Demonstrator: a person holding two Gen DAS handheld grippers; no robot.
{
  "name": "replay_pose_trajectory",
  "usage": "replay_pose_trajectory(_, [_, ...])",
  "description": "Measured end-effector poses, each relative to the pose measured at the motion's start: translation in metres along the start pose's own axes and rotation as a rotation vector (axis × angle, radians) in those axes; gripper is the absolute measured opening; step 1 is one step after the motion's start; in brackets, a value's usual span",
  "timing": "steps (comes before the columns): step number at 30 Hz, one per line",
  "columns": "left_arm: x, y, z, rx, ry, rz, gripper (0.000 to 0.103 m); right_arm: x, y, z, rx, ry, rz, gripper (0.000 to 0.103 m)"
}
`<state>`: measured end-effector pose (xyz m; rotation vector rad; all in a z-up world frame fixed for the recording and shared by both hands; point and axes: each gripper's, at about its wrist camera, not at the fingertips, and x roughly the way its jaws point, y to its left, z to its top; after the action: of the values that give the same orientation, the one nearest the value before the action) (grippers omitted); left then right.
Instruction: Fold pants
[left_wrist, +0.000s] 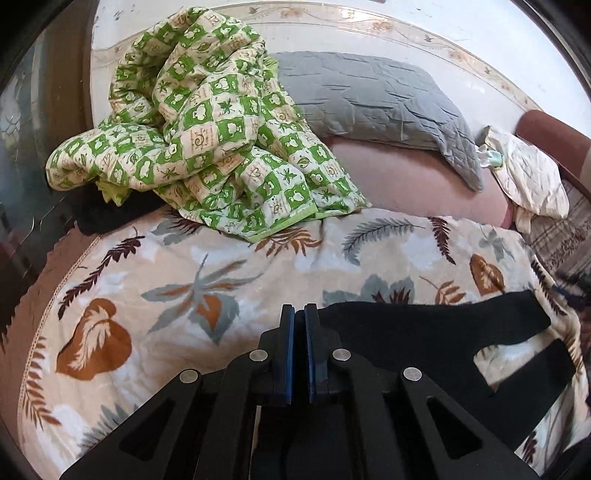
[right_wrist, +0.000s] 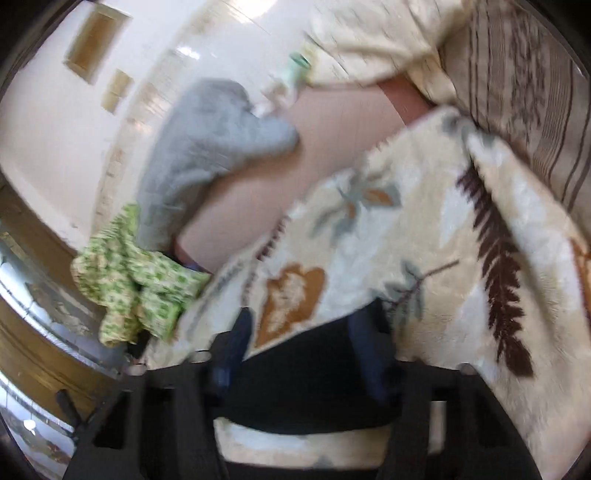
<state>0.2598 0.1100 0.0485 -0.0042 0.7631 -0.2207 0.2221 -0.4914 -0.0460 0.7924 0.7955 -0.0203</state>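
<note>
The black pants (left_wrist: 436, 343) lie on the leaf-print blanket (left_wrist: 207, 280) at the lower right of the left wrist view. My left gripper (left_wrist: 299, 314) is shut, its blue pads pressed together at the pants' left edge; whether cloth is pinched between them I cannot tell. In the blurred right wrist view my right gripper (right_wrist: 310, 325) is open, its fingers (right_wrist: 236, 343) spread wide above a band of the black pants (right_wrist: 303, 384) that runs between them over the blanket (right_wrist: 424, 236).
A crumpled green-and-cream checked quilt (left_wrist: 207, 136) lies at the back left. A grey pillow (left_wrist: 380, 96) and a cream cloth (left_wrist: 528, 173) lie at the back against the wall. A striped cushion (right_wrist: 524, 85) is at the right.
</note>
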Motion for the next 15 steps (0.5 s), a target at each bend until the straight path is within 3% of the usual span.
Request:
replay_pose_trajectory(1, [0.0, -0.002, 0.0, -0.011, 0.003, 0.003, 0.003, 0.011, -0.008, 0.002, 0.016, 0.028, -0.014, 0.048])
replay_pose_trajectory(3, [-0.001, -0.003, 0.004, -0.031, 0.007, 0.002, 0.003, 0.03, -0.021, 0.003, 0.044, 0.085, -0.01, 0.034])
replay_pose_trajectory(15, [0.017, 0.006, 0.017, -0.073, 0.034, -0.018, 0.003, 0.063, -0.043, 0.006, 0.06, 0.122, -0.09, 0.031])
